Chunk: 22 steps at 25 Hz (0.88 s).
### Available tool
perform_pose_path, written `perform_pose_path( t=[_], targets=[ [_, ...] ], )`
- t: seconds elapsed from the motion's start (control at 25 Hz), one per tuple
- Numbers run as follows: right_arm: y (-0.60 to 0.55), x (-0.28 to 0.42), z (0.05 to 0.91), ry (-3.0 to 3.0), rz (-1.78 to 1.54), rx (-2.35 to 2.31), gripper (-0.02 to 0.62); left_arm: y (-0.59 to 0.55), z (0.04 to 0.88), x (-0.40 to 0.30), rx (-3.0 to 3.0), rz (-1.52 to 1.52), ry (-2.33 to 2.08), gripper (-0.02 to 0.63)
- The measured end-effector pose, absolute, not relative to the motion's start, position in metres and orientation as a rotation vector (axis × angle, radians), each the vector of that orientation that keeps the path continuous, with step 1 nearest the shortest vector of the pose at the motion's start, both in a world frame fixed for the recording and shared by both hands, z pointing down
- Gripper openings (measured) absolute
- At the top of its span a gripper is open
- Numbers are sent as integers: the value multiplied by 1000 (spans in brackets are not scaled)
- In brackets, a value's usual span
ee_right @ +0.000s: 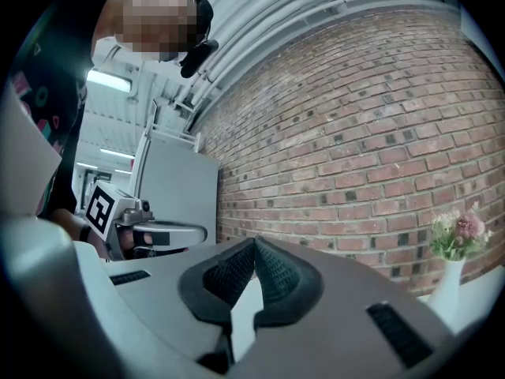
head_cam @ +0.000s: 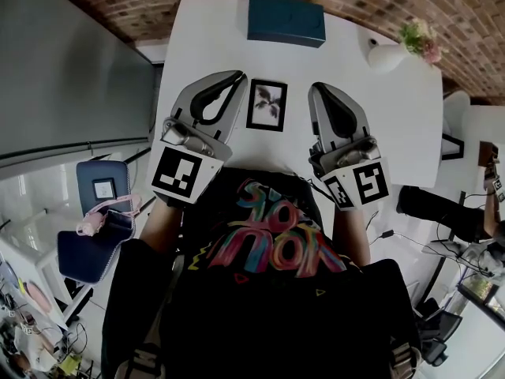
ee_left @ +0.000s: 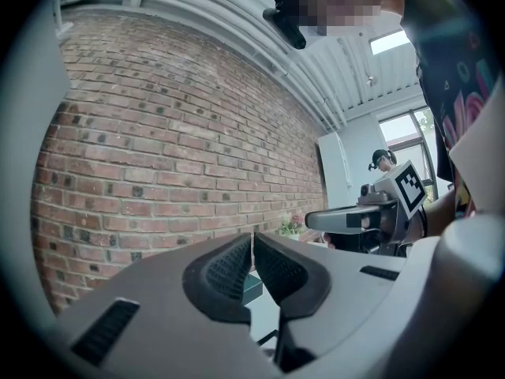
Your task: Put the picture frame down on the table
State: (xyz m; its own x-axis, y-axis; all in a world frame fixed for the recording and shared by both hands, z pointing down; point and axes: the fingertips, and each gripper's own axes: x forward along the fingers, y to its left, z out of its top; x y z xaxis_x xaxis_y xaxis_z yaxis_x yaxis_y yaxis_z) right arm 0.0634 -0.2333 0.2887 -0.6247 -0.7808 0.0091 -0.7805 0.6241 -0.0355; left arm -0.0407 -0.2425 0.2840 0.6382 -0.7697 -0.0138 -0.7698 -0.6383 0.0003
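Note:
A black picture frame (head_cam: 267,105) with a white mat and a dark print lies flat on the white table (head_cam: 394,125). It sits between my two grippers, and neither one touches it. Left of the frame, my left gripper (head_cam: 237,76) is held level with its jaws shut and empty; in the left gripper view the fingertips (ee_left: 252,237) meet. To the frame's right, my right gripper (head_cam: 315,88) is also shut on nothing, its pads (ee_right: 254,243) pressed together in the right gripper view.
A teal box (head_cam: 286,20) stands at the table's far edge, beyond the frame. A white vase with pink flowers (head_cam: 390,54) sits at the far right. A blue chair (head_cam: 99,227) stands left of the table. A brick wall (ee_left: 173,148) runs behind.

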Motion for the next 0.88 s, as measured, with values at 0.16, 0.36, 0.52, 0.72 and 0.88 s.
perform_pose_path(
  t=[0.16, 0.36, 0.52, 0.72, 0.88],
  targets=[
    [-234, 64, 292, 2830, -71, -1364, 23, -243, 284, -41, -2840, 21, 1336, 31],
    [-235, 65, 293, 2820, -86, -1368, 23, -243, 284, -40, -2842, 26, 1338, 31],
    [-236, 65, 293, 2814, -91, -1375, 23, -243, 285, -41, -2846, 20, 1340, 31],
    [-238, 68, 297, 2812, -97, -1387, 23, -244, 287, -40, -2845, 19, 1335, 31],
    [-241, 70, 299, 2810, -107, -1392, 23, -247, 288, -37, -2848, 10, 1337, 31]
  ],
)
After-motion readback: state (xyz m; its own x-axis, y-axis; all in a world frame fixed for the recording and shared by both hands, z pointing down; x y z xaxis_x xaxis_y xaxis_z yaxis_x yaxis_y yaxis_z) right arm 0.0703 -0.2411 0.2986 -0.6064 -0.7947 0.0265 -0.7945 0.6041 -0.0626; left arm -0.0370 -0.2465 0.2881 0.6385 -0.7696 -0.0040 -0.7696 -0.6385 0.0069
